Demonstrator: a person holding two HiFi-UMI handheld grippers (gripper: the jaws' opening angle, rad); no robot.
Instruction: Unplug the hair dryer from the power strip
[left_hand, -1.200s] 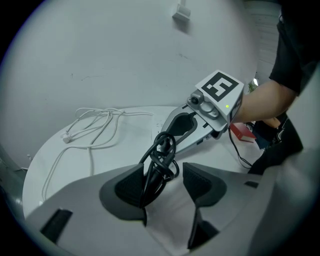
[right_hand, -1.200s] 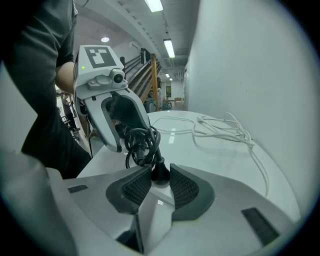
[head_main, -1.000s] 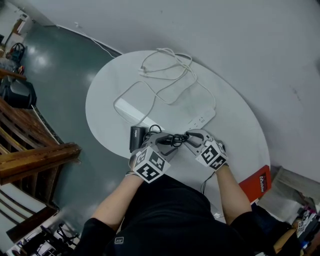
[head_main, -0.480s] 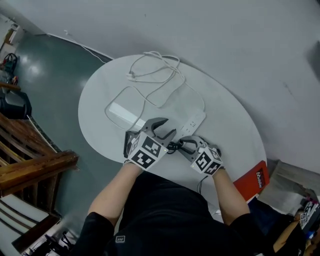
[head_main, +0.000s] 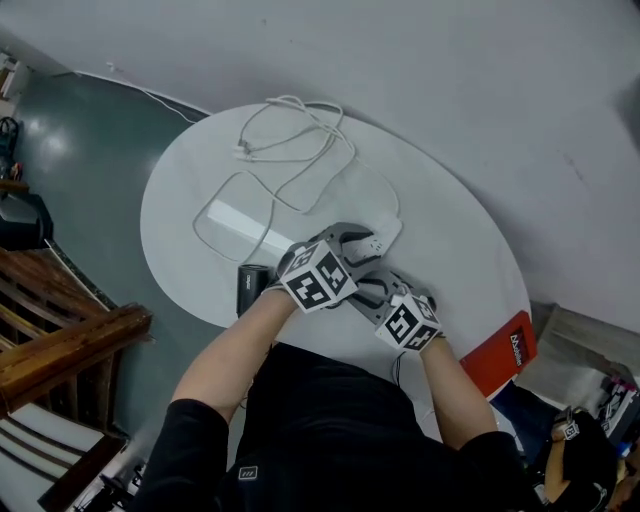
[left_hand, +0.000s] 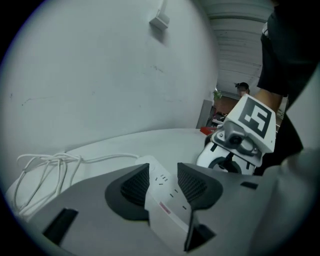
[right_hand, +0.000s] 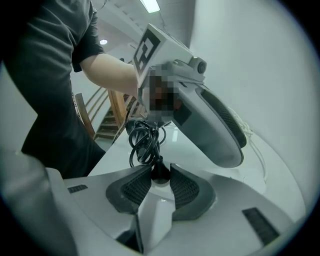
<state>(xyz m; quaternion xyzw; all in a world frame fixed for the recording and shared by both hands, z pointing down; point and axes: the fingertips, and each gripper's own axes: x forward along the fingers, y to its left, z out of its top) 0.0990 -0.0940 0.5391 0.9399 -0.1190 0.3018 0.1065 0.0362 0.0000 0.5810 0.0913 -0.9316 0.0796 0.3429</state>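
White power strip (left_hand: 168, 202) runs lengthwise inside left claw (left_hand: 162, 172), jaws just closed.

white table (head_main: 455, 235), wooden stairs (head_main: 70, 335), maybe red box (head_main: 506, 356)

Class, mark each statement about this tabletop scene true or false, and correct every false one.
1. The left gripper has the white power strip between its jaws. True; the jaws have just been closing and the pads now sit against the strip's sides.
2. The right gripper grips a white cable. False: it is shut on the black plug.
3. The hair dryer lies in the middle of the table. False: it lies at the table's near edge, beside the person's left forearm.
4. A white cable lies in loose loops on the far part of the table. True.
5. The table is square. False: it is round.
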